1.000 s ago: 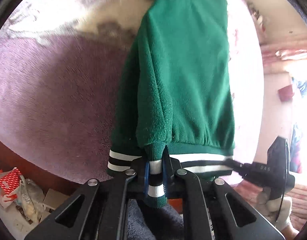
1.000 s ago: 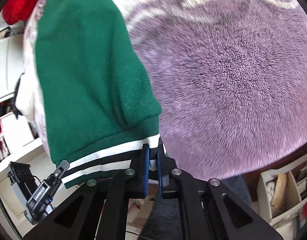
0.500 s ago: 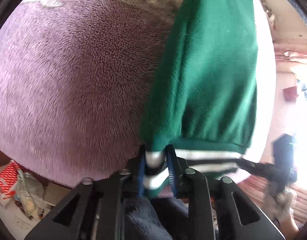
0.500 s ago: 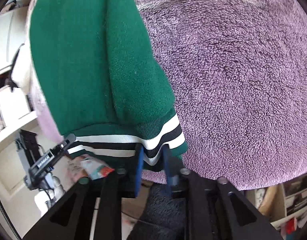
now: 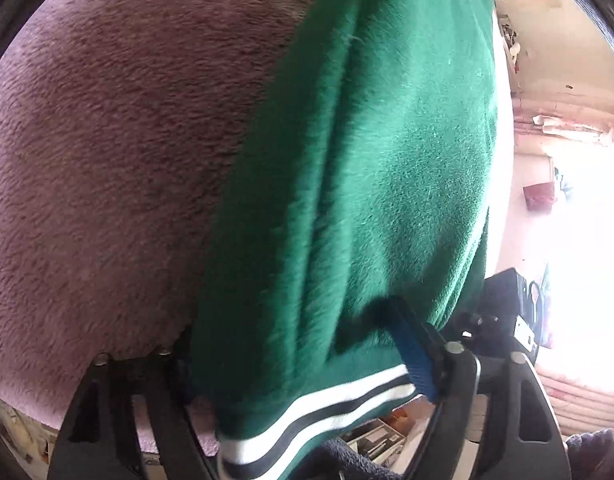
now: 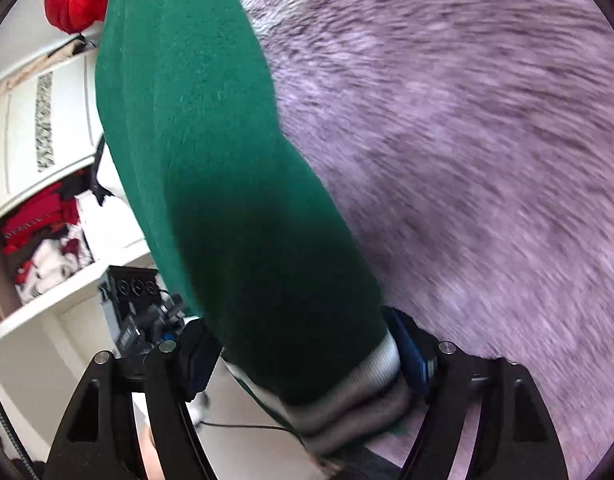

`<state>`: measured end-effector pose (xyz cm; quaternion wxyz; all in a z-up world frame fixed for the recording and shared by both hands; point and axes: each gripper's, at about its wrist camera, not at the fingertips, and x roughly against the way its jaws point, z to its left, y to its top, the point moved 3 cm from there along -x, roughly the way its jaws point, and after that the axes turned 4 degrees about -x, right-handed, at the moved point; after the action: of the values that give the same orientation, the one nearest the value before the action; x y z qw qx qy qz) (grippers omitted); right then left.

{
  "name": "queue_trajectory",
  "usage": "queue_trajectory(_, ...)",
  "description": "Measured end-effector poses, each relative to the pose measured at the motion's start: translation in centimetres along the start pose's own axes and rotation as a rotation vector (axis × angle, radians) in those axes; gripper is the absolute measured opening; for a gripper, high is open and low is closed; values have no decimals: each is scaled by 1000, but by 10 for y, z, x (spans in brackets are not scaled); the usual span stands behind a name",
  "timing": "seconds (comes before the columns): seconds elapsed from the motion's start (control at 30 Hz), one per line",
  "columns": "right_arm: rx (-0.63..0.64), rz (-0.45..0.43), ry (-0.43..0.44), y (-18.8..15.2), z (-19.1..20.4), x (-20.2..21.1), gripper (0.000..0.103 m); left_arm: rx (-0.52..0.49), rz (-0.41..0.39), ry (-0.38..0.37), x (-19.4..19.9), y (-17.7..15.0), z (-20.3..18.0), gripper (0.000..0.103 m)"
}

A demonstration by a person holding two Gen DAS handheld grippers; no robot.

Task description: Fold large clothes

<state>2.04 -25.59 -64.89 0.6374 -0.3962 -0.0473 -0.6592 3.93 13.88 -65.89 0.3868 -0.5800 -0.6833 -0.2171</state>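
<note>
Both my pairs of jaws have just been opening: a second ago each was pinched tight on the striped hem of the green jacket, and now the left gripper and the right gripper stand wide apart, with the ribbed band lying loose between the pads rather than squeezed by them. I have also come down toward the purple fleece blanket, which fills far more of each view than it did, so I judge that this is the let-go at the end of a fold, the hem being laid down over the body of the garment (whether the edges line up I cannot say from here). The jacket runs away from my jaws ahead of me, draped on the blanket, its hem right at my fingertips. Much is hard to read: both views are smeared by motion, the left pad of my left gripper is buried behind the green cloth, the collar end is cut off at the top, and the cluttered shelves to the left of my right jaws are only blurred red and white shapes
</note>
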Motion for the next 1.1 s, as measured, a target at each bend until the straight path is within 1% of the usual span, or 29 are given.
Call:
queue_trajectory(0.03,4,9,30,6,-2,-13,76,-1,-6,2,1,0,0,80)
queue_trajectory(0.07,18,11,55,14,-2,-23,66,-1,-13,0,4,3,0,80)
queue_trajectory(0.1,35,22,93,13,0,-25,32,6,-22,-7,5,2,1,80)
queue_trajectory(0.13,33,35,147,13,1,-30,30,18,-33,-16,5,1,-1,80)
queue_trajectory(0.17,31,44,194,13,3,-34,30,33,-44,-24,10,-2,5,80)
queue_trajectory(0.2,32,47,217,12,4,-39,29,50,-58,-30,13,-3,7,80)
queue_trajectory(0.23,30,41,199,13,4,-46,30,60,-76,-28,14,-3,9,80)
queue_trajectory(0.27,28,30,155,14,1,-48,33,62,-97,-22,17,-5,10,80)
queue_trajectory(0.3,9,26,136,16,-4,-51,43,53,-112,-1,16,-7,7,80)
queue_trajectory(0.33,-29,40,165,18,-8,-55,44,39,-120,25,15,-8,5,78)
queue_trajectory(0.37,-52,48,173,20,-10,-59,44,14,-135,63,17,-10,0,69)
queue_trajectory(0.4,-58,38,155,21,-8,-61,38,-7,-151,90,22,-12,-4,50)
queue_trajectory(0.43,-65,27,132,20,-7,-60,34,-14,-165,100,27,-13,-6,39)
queue_trajectory(0.47,-77,10,102,16,-8,-57,32,-7,-179,82,34,-16,-9,29)
queue_trajectory(0.5,-103,-4,88,11,-8,-52,28,6,-193,67,42,-19,-12,27)
queue_trajectory(0.53,-117,-14,81,4,-6,-47,25,13,-207,55,49,-25,-16,26)
queue_trajectory(0.57,-107,-24,75,-4,-3,-38,22,11,-217,46,56,-32,-25,24)
queue_trajectory(0.6,-98,-32,75,-15,2,-30,18,1,-224,46,65,-41,-36,24)
queue_trajectory(0.67,-92,-31,84,-37,10,-14,17,-12,-215,34,82,-60,-56,24)
queue_trajectory(0.77,-133,18,92,-82,7,10,17,12,-179,-8,112,-105,-72,24)
queue_trajectory(0.8,-142,41,89,-101,8,14,17,17,-168,-8,124,-116,-76,24)
queue_trajectory(0.87,-172,89,95,-123,13,30,17,-12,-155,-2,139,-122,-91,24)
queue_trajectory(0.9,-169,98,98,-128,20,37,17,-45,-159,7,147,-118,-101,24)
queue_trajectory(0.93,-152,101,91,-130,29,50,17,-77,-174,8,154,-107,-112,24)
queue_trajectory(0.97,-129,101,95,-123,44,55,17,-108,-194,3,161,-88,-124,24)
queue_trajectory(1.0,-108,93,101,-114,70,59,17,-132,-218,4,163,-70,-136,24)
queue_trajectory(1.03,-82,78,107,-102,88,67,17,-159,-256,-11,170,-47,-147,24)
queue_trajectory(1.07,-45,62,120,-85,109,71,17,-187,-293,-19,175,-22,-156,24)
queue_trajectory(1.1,-3,37,123,-65,135,77,17,-213,-327,-9,177,5,-166,24)
